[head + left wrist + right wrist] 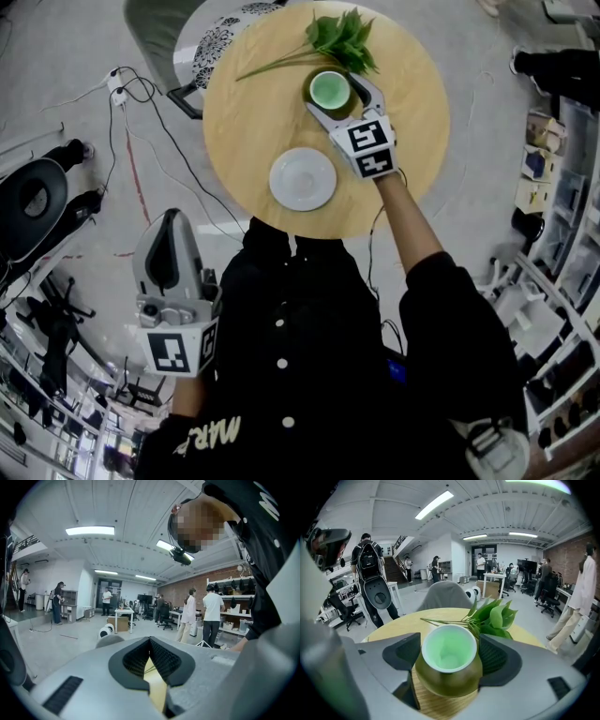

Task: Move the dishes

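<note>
Down by the person's black jacket (309, 375), the left gripper (172, 225) is hanging clear of the round wooden counter (412, 122), its jaws pressed together on nothing. The right gripper (339, 98) is pinching a green cup (449, 660) between its jaws on the counter, just beside a leafy sprig (342, 39). A white saucer (303, 178) is sitting nearer the person, apart from the cup.

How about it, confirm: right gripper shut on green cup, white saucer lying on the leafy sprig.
Not quite. The head view shows the white saucer lying on the bare wooden table, apart from the leafy sprig. The right gripper is shut on the green cup.
</note>
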Action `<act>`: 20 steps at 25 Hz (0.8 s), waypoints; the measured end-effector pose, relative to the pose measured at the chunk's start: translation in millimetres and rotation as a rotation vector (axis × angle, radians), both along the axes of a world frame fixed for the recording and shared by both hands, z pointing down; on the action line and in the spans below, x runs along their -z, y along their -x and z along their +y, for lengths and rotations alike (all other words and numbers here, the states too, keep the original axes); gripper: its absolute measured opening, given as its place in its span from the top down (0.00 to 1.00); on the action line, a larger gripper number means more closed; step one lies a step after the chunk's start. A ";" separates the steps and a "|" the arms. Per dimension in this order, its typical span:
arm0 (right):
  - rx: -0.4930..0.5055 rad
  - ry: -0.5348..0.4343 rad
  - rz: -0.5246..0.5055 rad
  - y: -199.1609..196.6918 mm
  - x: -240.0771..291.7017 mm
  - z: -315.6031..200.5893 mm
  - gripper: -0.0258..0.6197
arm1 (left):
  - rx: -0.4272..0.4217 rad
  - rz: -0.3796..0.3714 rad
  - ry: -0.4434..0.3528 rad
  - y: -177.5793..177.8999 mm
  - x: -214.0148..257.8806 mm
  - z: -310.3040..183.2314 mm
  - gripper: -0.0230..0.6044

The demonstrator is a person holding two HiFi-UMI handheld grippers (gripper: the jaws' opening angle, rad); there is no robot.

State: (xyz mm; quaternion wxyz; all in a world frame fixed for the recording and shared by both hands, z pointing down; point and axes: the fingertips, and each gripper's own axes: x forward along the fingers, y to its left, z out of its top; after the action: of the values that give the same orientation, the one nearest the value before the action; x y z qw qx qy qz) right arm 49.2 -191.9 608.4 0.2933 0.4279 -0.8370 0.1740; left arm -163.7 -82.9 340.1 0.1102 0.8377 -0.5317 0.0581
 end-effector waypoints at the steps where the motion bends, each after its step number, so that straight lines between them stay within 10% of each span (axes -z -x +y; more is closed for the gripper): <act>1: 0.003 0.004 0.003 0.6 -1.8 0.1 0.37 | -0.008 -0.029 -0.001 2.8 -3.7 2.4 0.96; 20: -0.009 -0.008 0.043 -0.6 -3.2 -3.8 0.39 | -0.007 -0.048 0.004 8.4 -9.6 3.0 0.96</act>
State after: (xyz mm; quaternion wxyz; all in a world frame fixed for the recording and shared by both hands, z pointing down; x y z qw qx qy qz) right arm 49.8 -195.8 611.6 0.3085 0.4366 -0.8293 0.1628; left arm -172.0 -79.9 349.6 0.0989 0.8379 -0.5309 0.0794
